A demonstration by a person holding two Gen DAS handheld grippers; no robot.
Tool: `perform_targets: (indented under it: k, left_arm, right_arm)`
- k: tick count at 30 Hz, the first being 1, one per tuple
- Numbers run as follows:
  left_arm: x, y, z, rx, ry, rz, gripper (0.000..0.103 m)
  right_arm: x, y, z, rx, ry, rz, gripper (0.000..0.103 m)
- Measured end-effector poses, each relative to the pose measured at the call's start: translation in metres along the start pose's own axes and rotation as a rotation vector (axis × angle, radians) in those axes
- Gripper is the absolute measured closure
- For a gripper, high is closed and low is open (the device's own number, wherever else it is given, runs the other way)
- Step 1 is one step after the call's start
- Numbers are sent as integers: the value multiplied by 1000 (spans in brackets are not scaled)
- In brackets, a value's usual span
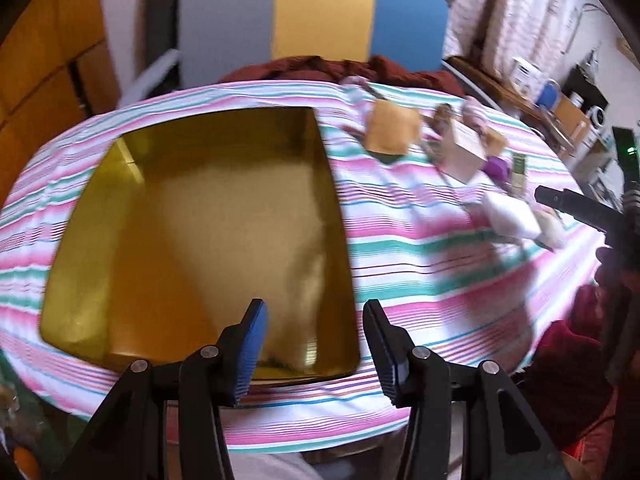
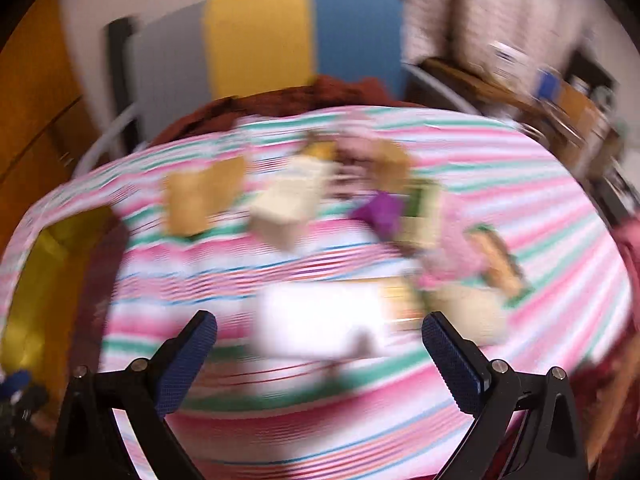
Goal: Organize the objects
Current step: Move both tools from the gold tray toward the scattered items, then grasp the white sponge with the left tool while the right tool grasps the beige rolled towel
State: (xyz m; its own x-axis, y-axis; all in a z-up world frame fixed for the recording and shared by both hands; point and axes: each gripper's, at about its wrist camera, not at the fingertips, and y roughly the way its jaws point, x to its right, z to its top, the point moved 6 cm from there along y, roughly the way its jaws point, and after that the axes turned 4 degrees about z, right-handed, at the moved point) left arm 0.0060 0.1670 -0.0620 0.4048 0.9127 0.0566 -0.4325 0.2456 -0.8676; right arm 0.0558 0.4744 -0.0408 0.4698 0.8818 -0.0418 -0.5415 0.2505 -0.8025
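A gold metal tin [image 1: 100, 280] lies open and empty on the striped tablecloth [image 1: 420, 264]. My left gripper [image 1: 316, 320] hovers open over the tin's near right corner with nothing between its fingers. To the right lie small packets: a tan packet [image 1: 392, 132], a cream box [image 1: 464, 152], a purple item [image 1: 498, 168] and a white packet [image 1: 512, 216]. The right wrist view is blurred. There my right gripper [image 2: 320, 336] stands wide open above the white packet [image 2: 320, 316], apart from it. The tan packet [image 2: 200, 196], cream box [image 2: 292, 208] and purple item [image 2: 380, 208] lie beyond.
The tin's edge [image 2: 44, 280] shows at far left in the right wrist view. A grey, yellow and blue panel [image 1: 316, 20] stands behind the table, with dark red cloth [image 1: 340, 68] at its foot. The other gripper's black body [image 1: 592, 216] reaches in at the right. Shelves with clutter [image 1: 560, 100] are far right.
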Motion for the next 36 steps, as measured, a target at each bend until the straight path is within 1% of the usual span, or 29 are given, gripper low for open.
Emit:
perform_targets:
  k: [1,3,5,6,7,8,10,11,12,13,14,15,17,20,22,25,28,29,31,33,36]
  left_arm:
    - [8,2,2,-5,11,-21,53]
    - [21,5,2,-9,30,-49,53]
    - [37,7,3,-13,59,-75,53]
    - [44,7,3,-14,69,-86,53]
    - [49,9,4,-16,78,-101,53]
    - [55,11,5,-21,87,-126,53]
    - [68,16,7,-44,100,-187,52]
    - [74,18,9,-58,103,-221,50]
    - [80,19,10,-65,112,-237,48]
    - [86,21,11,-67,124,-238,44]
    - [92,21,14,-63,139,-231,42]
    - [97,22,16,-57,150,-231,42]
    - [109,24,20,-63,165,-263,42]
    - [122,28,26,-81,173,-301,42]
    - [132,33,30,-83,192,-302,42]
    - [149,41,39,-87,226,-321,42]
    - [170,45,55,-71,254,-357,42]
    - [179,44,63,-48,274,-365,42]
    - [193,46,75,-7,326,-350,41]
    - [212,51,87,35,403,-333,41]
    - [236,72,99,29,495,-330,41]
  right_arm:
    - [25,5,1,-11,39,-47,0]
    - [58,13,0,-42,121,-79,0]
    - [80,18,-3,-70,194,-60,0]
    - [87,22,-3,-73,218,-37,0]
    - [94,27,-2,-69,228,-7,0]
    - [99,32,-1,-78,225,-6,0]
    - [105,40,0,-98,213,-31,0]
    - [106,45,0,-107,212,-31,1]
    - [106,48,0,-116,214,-26,7]
    - [107,54,0,-136,214,-29,16]
    - [108,57,-2,-157,208,-46,22]
    - [108,62,-3,-167,207,-31,28]
    - [107,67,-3,-176,224,18,32]
    - [108,65,-2,-166,219,18,33]
    - [107,64,-1,-157,220,24,34]
    - [109,62,-3,-151,264,73,35]
    - [114,61,-3,-146,306,97,35]
    - [116,60,-2,-139,315,102,35]
    - [115,59,-2,-126,320,111,35]
    - [115,56,0,-109,328,120,35]
    - [118,57,3,-98,346,127,35]
